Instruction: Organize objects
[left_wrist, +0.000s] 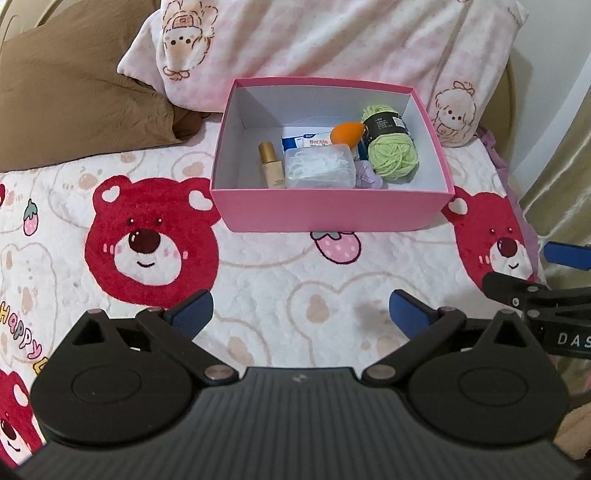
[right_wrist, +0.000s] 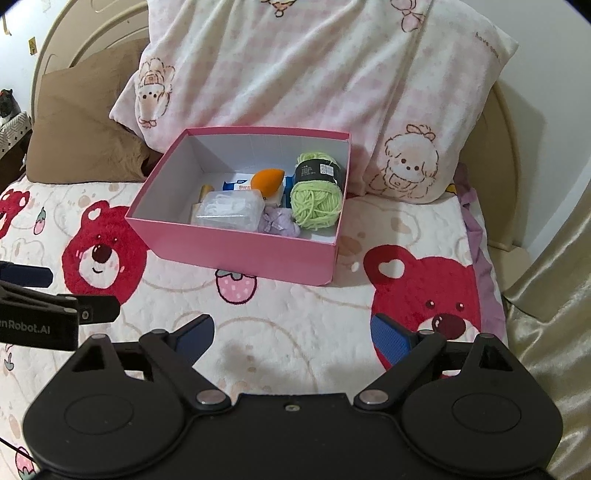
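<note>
Both grippers hang over the bear-print blanket, my left gripper spread wide and gripping nothing, my right gripper spread wide and bare too. Ahead sits the pink box against the pillow. Inside: green yarn at right, clear plastic case mid-box, gold-capped bottle beside it, orange sponge behind.

Bear-print blanket, pink puppy pillow, brown pillow
</note>
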